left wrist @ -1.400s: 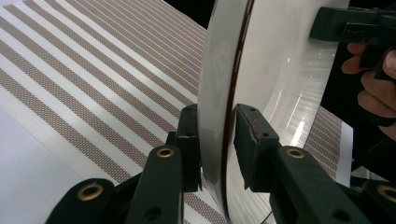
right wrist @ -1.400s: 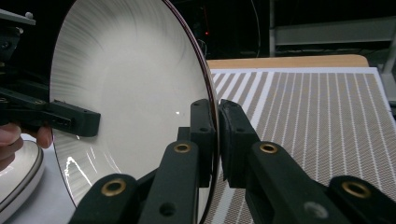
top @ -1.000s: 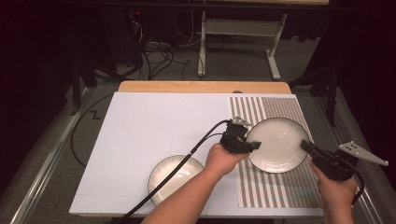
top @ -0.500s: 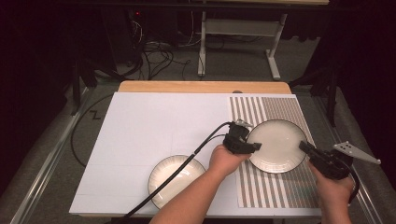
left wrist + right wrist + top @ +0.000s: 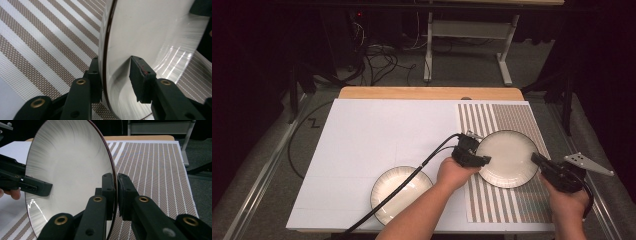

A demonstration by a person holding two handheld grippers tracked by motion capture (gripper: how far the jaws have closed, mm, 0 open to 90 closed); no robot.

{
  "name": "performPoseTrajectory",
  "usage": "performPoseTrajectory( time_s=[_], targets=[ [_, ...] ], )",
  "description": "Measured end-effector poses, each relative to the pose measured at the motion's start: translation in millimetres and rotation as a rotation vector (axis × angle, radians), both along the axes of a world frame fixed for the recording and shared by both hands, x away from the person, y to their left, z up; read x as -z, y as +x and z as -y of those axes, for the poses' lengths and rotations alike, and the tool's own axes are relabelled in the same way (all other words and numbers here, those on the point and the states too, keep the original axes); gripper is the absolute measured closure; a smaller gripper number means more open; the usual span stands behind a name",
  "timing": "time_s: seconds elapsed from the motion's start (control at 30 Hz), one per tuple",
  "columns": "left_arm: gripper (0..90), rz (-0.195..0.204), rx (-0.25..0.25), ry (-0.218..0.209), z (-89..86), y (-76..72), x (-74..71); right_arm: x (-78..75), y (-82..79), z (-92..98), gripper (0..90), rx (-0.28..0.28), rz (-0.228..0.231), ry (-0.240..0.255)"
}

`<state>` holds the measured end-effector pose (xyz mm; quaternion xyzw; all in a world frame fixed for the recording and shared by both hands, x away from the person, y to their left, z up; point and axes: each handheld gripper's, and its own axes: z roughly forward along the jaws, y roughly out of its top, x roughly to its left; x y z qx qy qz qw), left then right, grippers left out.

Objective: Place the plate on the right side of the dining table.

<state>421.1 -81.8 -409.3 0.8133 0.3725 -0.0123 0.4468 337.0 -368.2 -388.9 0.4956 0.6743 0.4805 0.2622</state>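
Note:
A cream plate with a dark rim [image 5: 507,157] sits over the striped mat [image 5: 507,115], held at both sides. My right gripper [image 5: 537,160] is shut on its right rim; in the right gripper view both pads pinch the plate [image 5: 70,170] edge at the gripper [image 5: 116,176]. My left gripper [image 5: 482,161] straddles the left rim. Its jaws have just been opening. In the left gripper view one pad lies against the plate [image 5: 150,32] underside and the other pad stands off the inner face, the gripper [image 5: 116,62] open around the rim.
A second cream plate [image 5: 399,192] lies on the white board [image 5: 377,135] near the front edge, under the left forearm and cable. The wooden table edge [image 5: 427,93] runs along the back. Dark floor, cables and a desk frame lie beyond.
The left hand has dipped slightly at the plate's left rim. The plate and the right hand stay about where they were.

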Motion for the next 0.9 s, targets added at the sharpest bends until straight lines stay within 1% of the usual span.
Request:
performPoseTrajectory(
  time_s=[0.1,0.13,0.2,0.3,0.37,0.5,0.6,0.7,0.77,0.8,0.9],
  targets=[
    [65.8,-0.008,-0.012,0.023,0.6,1.5,3.5,0.9,-0.2,1.1,88.1,0.002,0.001,-0.002],
    [66.1,-0.018,-0.017,0.016,1.2,2.0,4.9,1.2,-0.2,0.8,88.0,0.007,0.0,-0.008],
    [66.0,-0.022,-0.024,0.007,2.3,2.2,5.2,2.2,0.0,1.5,88.0,0.012,-0.004,-0.009],
    [65.7,-0.016,-0.026,0.008,2.6,2.1,4.3,3.4,0.5,3.6,88.0,0.014,-0.01,0.001],
    [63.0,-0.014,-0.025,0.008,2.2,1.8,3.2,3.7,0.9,3.6,88.0,0.017,-0.011,0.0],
    [56.4,0.008,-0.021,0.014,-0.8,-1.1,-3.1,3.8,1.7,2.9,88.0,0.021,-0.013,-0.001],
    [52.2,0.025,-0.035,0.001,-6.3,-4.4,-11.2,4.1,2.1,2.9,88.0,0.026,-0.018,0.0],
    [48.8,0.05,-0.036,-0.014,-15.3,-8.9,-20.9,4.1,2.4,2.6,87.9,0.031,-0.02,-0.002],
    [46.5,0.08,-0.029,-0.025,-23.7,-13.2,-28.1,4.3,2.5,2.7,87.9,0.033,-0.022,-0.005],
    [45.7,0.094,-0.028,-0.038,-29.0,-16.8,-32.4,4.4,2.5,2.7,87.9,0.035,-0.024,-0.003],
    [43.8,0.121,-0.02,-0.059,-41.5,-24.3,-40.1,4.8,3.1,2.6,87.8,0.04,-0.028,-0.004]
  ],
)
